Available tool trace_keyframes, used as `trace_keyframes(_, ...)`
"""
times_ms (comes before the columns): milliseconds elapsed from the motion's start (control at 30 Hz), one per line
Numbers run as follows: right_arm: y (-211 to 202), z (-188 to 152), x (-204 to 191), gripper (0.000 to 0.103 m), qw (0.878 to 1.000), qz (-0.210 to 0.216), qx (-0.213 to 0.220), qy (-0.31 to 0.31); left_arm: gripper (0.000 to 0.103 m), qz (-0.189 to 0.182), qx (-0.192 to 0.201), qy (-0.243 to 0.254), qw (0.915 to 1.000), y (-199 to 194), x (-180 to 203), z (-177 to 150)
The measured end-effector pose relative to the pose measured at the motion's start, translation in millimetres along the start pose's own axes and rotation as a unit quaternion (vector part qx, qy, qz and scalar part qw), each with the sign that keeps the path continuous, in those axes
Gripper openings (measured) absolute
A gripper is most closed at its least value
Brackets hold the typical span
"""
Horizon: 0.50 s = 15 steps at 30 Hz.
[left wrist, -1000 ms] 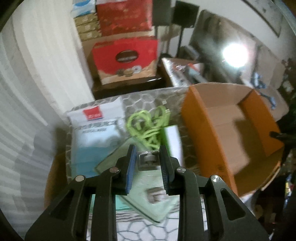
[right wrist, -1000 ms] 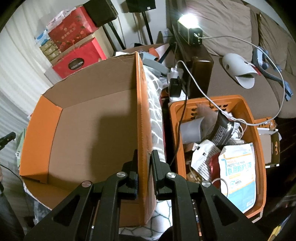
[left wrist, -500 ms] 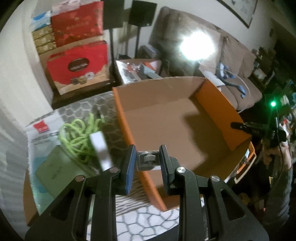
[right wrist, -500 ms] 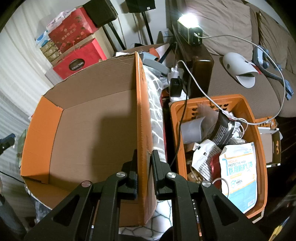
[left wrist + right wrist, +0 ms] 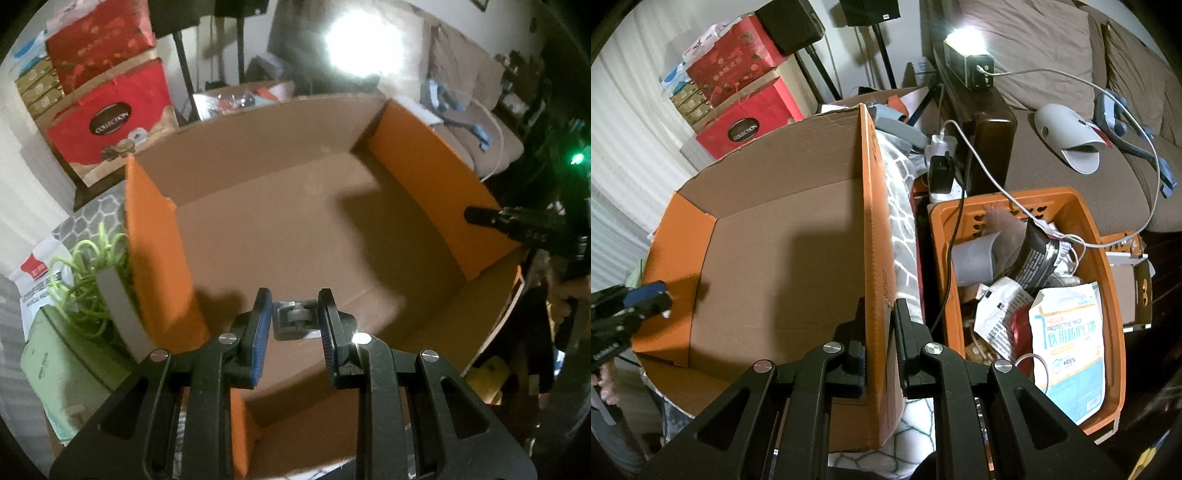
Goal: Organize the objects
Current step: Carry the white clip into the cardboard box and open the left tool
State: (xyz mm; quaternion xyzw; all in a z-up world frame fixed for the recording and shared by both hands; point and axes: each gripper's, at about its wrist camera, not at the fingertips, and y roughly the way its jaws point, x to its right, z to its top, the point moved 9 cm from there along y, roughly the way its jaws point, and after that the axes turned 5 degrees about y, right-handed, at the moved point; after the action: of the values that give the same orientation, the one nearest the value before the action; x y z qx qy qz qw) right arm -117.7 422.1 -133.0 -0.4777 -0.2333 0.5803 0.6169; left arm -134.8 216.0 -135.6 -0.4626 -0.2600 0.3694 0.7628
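Orange cardboard box (image 5: 295,229) on patterned tablecloth (image 5: 901,236), open top, nothing inside. Left gripper (image 5: 295,317) hangs above box near its front edge, fingers clamped on small grey metal part (image 5: 294,320). Right gripper (image 5: 880,332) pinched on box right wall. Green cord (image 5: 88,273), green tin (image 5: 62,365), white packet (image 5: 35,280) lie outside box left wall. Orange basket (image 5: 1104,295) of clutter sits just right of box.
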Motion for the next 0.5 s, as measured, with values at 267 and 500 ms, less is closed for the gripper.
trace_keyframes(267, 0.1, 0.1, 0.1, 0.011, 1.0, 0.001, 0.0, 0.0, 0.024, 0.006, -0.039, 0.014, 0.9991, 26.6, 13.4, -2.9)
trace_keyframes(500, 0.1, -0.1, 0.3, 0.011, 1.0, 0.0, 0.0, 0.001, 0.024, 0.015, -0.066, 0.015, 0.9976, 40.6, 11.9, -6.8)
